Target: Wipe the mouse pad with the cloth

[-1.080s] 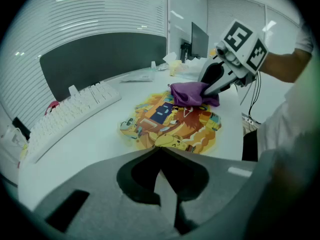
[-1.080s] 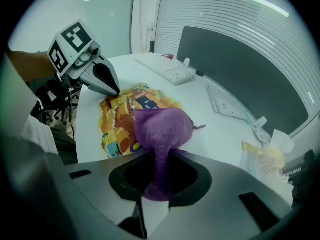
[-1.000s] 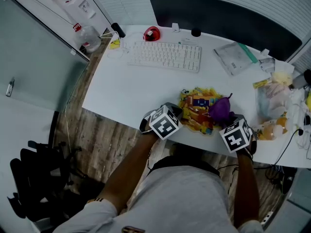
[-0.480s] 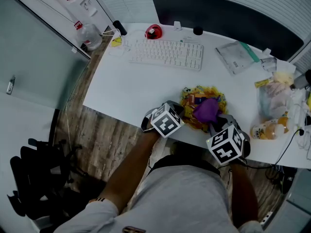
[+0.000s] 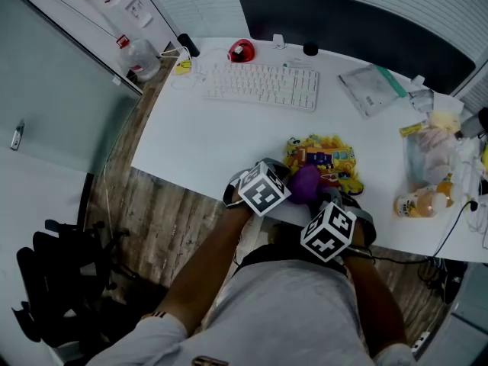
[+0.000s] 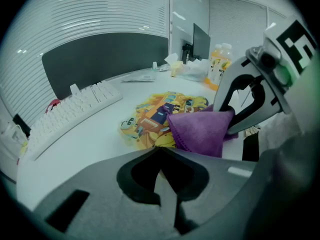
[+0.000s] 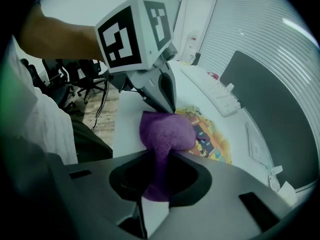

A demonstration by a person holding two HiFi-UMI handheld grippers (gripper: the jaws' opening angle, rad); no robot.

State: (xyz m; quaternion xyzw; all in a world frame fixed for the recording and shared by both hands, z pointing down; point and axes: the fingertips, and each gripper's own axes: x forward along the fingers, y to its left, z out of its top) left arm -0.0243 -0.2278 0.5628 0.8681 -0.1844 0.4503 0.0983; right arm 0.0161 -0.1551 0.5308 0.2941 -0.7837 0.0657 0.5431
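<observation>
So the right gripper (image 7: 159,159) has its fingers clamped on the purple cloth (image 7: 167,134), which sits bunched on the near-left part of the mouse pad (image 5: 329,158) on the desk (image 5: 198,136). Meanwhile the left gripper (image 6: 160,151) has its fingers closed, tips at the mouse pad's near edge, right beside the cloth.

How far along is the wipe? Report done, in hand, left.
Done: right gripper is shut on the cloth. In hand: cloth rests on the pad at its near left corner, left gripper shut at that edge. Left: likely the rest of the pad.
</observation>
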